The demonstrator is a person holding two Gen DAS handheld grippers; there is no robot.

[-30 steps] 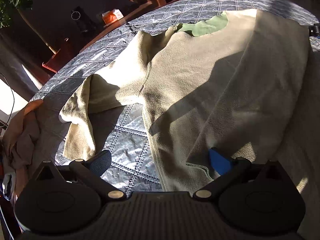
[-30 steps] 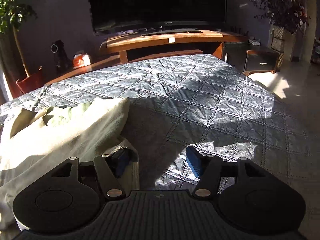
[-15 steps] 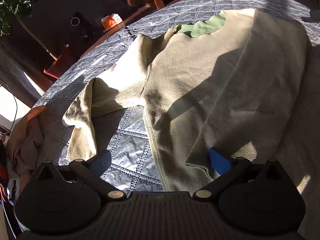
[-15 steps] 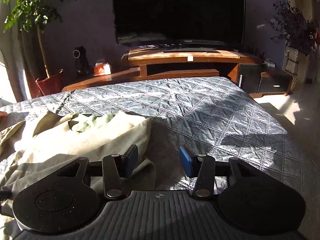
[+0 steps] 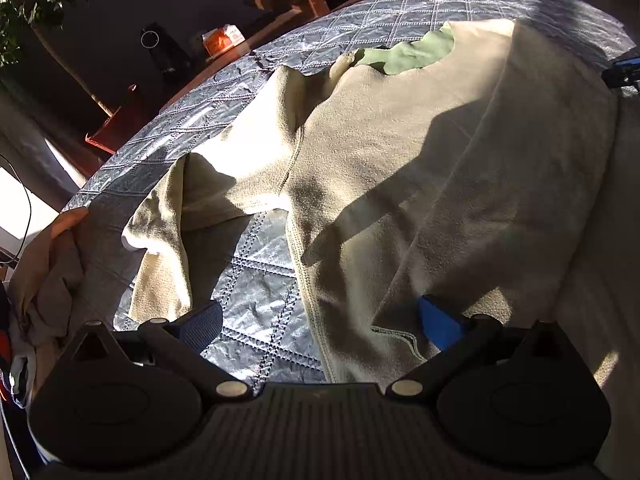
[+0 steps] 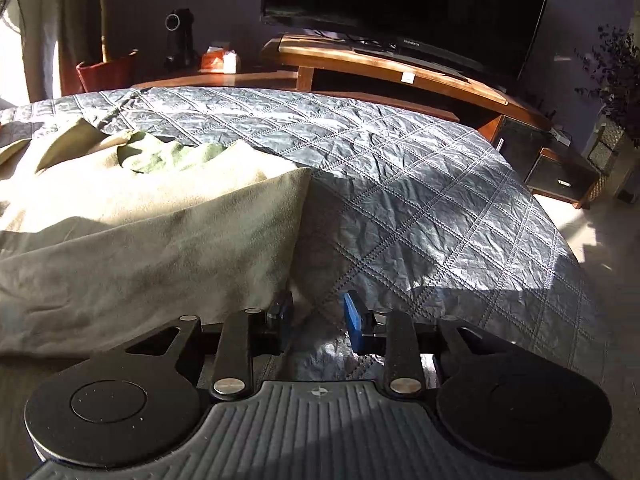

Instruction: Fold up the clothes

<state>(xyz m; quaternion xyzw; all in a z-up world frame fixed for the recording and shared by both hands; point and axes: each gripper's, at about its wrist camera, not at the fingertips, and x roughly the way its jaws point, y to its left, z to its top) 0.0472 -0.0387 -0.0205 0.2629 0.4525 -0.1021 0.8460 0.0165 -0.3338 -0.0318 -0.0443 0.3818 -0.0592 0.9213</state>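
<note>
A pale yellow fleece top [image 5: 420, 184] with a green collar lining [image 5: 408, 56] lies spread on the grey quilted bed [image 5: 260, 280], its right side folded over and one sleeve [image 5: 168, 240] trailing to the left. My left gripper [image 5: 318, 322] hangs wide open over the top's lower hem, and the pads do not press on the cloth. In the right wrist view the top [image 6: 140, 232] lies to the left. My right gripper [image 6: 320, 316] sits at the top's right edge with its jaws opening. Only quilt shows between them. Its tip [image 5: 622, 72] peeks in at the far right.
A heap of tan clothes [image 5: 44, 280] lies at the bed's left edge. Beyond the bed stand a wooden TV bench [image 6: 392, 68] with a dark screen [image 6: 408, 4], a red plant pot [image 6: 106, 70] and a tissue box [image 6: 220, 60]. Bare quilt [image 6: 420, 184] stretches to the right.
The right gripper's jaws narrowed from wide apart, and it rolled and shifted along the top's right edge. The left gripper and the top stayed put.
</note>
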